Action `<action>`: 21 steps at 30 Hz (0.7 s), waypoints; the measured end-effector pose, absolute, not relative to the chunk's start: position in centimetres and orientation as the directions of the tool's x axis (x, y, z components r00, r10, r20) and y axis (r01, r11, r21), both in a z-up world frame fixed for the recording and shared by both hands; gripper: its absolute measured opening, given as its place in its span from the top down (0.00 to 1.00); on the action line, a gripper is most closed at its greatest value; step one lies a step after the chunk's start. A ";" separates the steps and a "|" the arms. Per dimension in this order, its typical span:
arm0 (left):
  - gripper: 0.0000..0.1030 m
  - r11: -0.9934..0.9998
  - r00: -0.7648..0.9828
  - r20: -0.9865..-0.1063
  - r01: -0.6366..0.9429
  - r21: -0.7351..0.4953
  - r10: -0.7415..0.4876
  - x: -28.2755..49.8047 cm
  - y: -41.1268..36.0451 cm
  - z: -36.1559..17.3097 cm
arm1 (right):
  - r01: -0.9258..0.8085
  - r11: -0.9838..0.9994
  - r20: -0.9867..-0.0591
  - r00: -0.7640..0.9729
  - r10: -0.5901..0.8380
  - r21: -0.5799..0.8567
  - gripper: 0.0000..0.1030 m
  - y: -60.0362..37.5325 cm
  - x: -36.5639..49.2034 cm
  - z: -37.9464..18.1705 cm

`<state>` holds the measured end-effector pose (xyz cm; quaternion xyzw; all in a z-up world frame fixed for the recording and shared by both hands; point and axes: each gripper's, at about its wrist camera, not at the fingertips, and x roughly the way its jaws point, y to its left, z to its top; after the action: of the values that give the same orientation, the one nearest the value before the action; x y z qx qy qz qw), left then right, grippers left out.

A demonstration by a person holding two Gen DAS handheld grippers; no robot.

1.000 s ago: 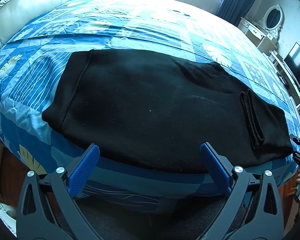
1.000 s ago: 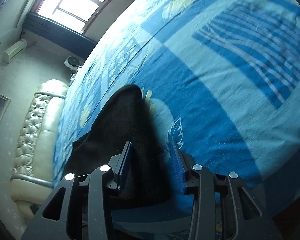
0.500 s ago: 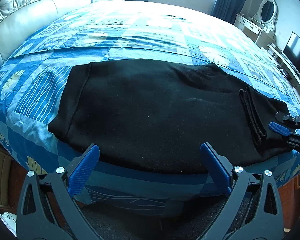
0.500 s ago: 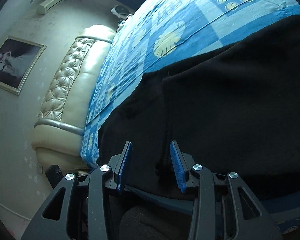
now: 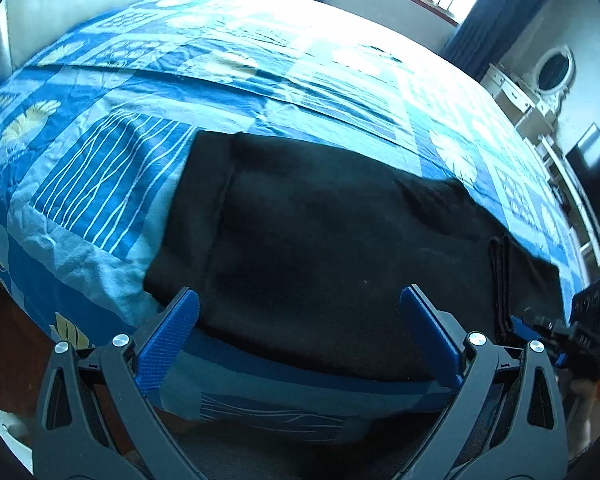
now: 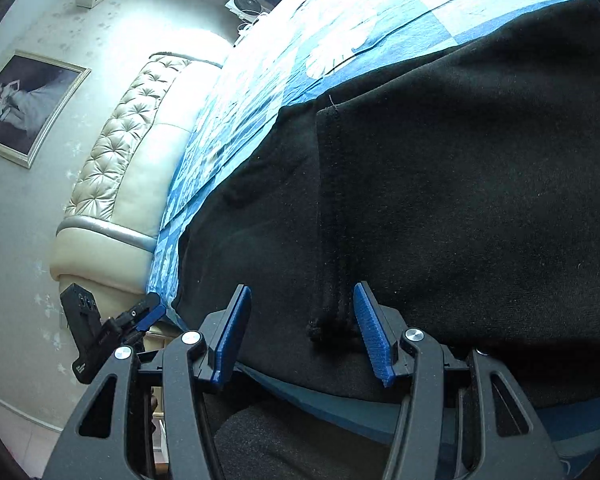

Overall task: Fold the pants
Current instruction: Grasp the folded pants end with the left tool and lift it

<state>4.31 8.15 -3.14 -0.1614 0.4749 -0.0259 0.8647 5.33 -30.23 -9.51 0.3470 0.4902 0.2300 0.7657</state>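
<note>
Black pants [image 5: 332,248] lie flat along the near edge of a bed, waistband to the left, leg cuffs folded over at the right [image 5: 500,280]. My left gripper [image 5: 300,336] is open at the pants' near edge, towards the waistband end, with nothing between its blue pads. My right gripper [image 6: 300,336] is open, its blue pads on either side of the folded cuff edge [image 6: 332,316] of the pants [image 6: 460,208]. The right gripper also shows at the right edge of the left wrist view [image 5: 540,332].
The bed has a blue patterned quilt [image 5: 260,80] and a cream tufted headboard [image 6: 112,168]. A white dresser with an oval mirror [image 5: 552,72] and a dark screen [image 5: 592,168] stand at the right. A framed picture [image 6: 24,108] hangs on the wall.
The left gripper has shifted left and closer towards the waistband end. The right gripper has swung round from the quilt to the folded cuff end and opened a little wider.
</note>
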 end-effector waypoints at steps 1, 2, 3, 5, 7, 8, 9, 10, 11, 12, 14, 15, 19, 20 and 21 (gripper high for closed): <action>0.02 0.929 0.550 -0.802 -0.120 -0.351 -0.233 4.7 9.6 -3.2 | -0.016 0.653 -0.589 0.416 0.693 0.757 0.48 -30.2 5.3 -9.5; 0.02 0.910 0.551 -0.791 -0.126 -0.395 -0.267 5.1 11.0 -3.3 | -0.017 0.653 -0.588 0.417 0.693 0.757 0.48 -30.2 5.4 -9.4; 0.02 0.894 0.548 -0.781 -0.127 -0.431 -0.299 5.6 12.4 -3.5 | -0.019 0.653 -0.587 0.418 0.693 0.758 0.48 -30.1 5.5 -9.4; 0.03 0.856 0.535 -0.759 -0.118 -0.503 -0.372 6.6 14.9 -4.3 | -0.022 0.647 -0.580 0.419 0.698 0.762 0.46 -30.1 5.6 -9.5; 0.03 0.808 0.521 -0.723 -0.100 -0.580 -0.454 7.5 16.7 -5.3 | -0.025 0.643 -0.575 0.420 0.702 0.766 0.45 -30.5 5.5 -9.6; 0.03 0.784 0.515 -0.702 -0.088 -0.615 -0.492 8.0 17.3 -5.8 | -0.028 0.643 -0.574 0.421 0.702 0.766 0.45 -30.4 5.5 -9.6; 0.03 0.765 0.507 -0.687 -0.080 -0.639 -0.520 8.4 17.7 -6.2 | -0.032 0.644 -0.573 0.423 0.702 0.765 0.44 -30.3 5.4 -9.6; 0.03 0.750 0.498 -0.677 -0.076 -0.657 -0.543 8.9 17.9 -6.7 | -0.035 0.645 -0.572 0.425 0.701 0.764 0.43 -30.3 5.4 -9.6; 0.03 0.735 0.490 -0.664 -0.069 -0.675 -0.565 9.3 18.0 -7.1 | -0.040 0.646 -0.572 0.426 0.701 0.762 0.42 -30.2 5.4 -9.5; 0.03 0.720 0.483 -0.651 -0.060 -0.691 -0.585 9.6 18.0 -7.5 | -0.043 0.649 -0.573 0.428 0.699 0.759 0.41 -30.1 5.4 -9.5; 0.03 0.704 0.496 -0.634 -0.062 -0.708 -0.593 10.3 18.2 -7.8 | -0.047 0.654 -0.576 0.430 0.695 0.755 0.40 -30.0 5.4 -9.5; 0.03 0.693 0.515 -0.616 -0.057 -0.719 -0.596 10.6 18.4 -7.6 | -0.050 0.655 -0.576 0.430 0.695 0.754 0.39 -29.9 5.4 -9.5; 0.03 0.657 0.554 -0.557 -0.022 -0.753 -0.619 12.5 18.8 -6.9 | -0.050 0.656 -0.576 0.432 0.694 0.753 0.37 -29.7 5.6 -9.5; 0.03 0.666 0.547 -0.566 -0.020 -0.745 -0.617 13.1 18.6 -7.1 | -0.051 0.656 -0.576 0.433 0.694 0.753 0.37 -29.7 5.6 -9.5; 0.03 0.685 0.537 -0.587 -0.025 -0.728 -0.605 13.6 18.4 -7.5 | -0.051 0.656 -0.575 0.433 0.694 0.753 0.37 -29.7 5.6 -9.5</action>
<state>13.63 18.36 -7.45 -0.3533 0.4457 -0.1809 0.8024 5.58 -29.69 -9.48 0.3381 0.4751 0.2400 0.7761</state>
